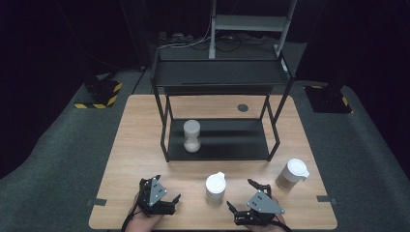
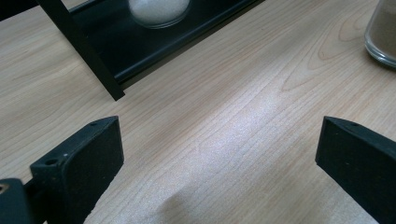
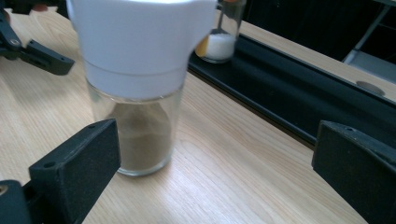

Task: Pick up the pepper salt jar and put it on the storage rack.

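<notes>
Looking down from the high view, a pale wooden counter point(image 1: 145, 145) carries a black metal rack point(image 1: 220, 140) with two flat shelves. On the lower shelf stands a clear jar point(image 1: 191, 136) with a white lid and white grains inside. In front of the rack, between the two hands, stands a glass jar point(image 1: 215, 189) with a white flip-top lid and brown powder at the bottom. A second jar of the same kind point(image 1: 292, 174) stands well apart to the right. The left tongs point(image 1: 168, 198) and the right tongs point(image 1: 243, 195) both rest at the near edge, spread wide and holding nothing.

In the left gripper view, the matte black jaws stand far apart over bare wood grain; the rack's leg, the white grains and a glass edge with brown powder sit beyond.

In the right gripper view, the brown-powder jar stands upright just ahead, nearer the left jaw, untouched, with its smooth white lid above clear glass.
</notes>
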A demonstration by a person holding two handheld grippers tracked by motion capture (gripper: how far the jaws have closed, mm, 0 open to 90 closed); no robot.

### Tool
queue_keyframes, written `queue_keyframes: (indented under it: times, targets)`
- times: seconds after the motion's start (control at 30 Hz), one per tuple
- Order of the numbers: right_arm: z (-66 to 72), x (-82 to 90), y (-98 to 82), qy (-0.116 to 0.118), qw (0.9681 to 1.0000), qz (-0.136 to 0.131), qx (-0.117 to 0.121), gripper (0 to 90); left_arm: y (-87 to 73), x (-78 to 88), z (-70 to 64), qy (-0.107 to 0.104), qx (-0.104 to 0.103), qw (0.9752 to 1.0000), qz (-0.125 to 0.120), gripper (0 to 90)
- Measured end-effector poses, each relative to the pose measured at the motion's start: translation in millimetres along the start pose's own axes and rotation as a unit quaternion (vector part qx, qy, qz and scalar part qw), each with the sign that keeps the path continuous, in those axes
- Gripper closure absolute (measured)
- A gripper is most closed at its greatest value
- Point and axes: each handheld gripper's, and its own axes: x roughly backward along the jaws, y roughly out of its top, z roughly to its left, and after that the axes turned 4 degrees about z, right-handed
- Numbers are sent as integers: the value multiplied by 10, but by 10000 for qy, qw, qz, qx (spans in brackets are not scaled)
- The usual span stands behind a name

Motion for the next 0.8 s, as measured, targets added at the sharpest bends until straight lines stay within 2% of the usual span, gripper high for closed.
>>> queue_keyframes:
  times: [0.8]
  targets:
    - [208,-200,124,283,9994,-53,-199,0,1,-4,9,-60,0,10000,13,11]
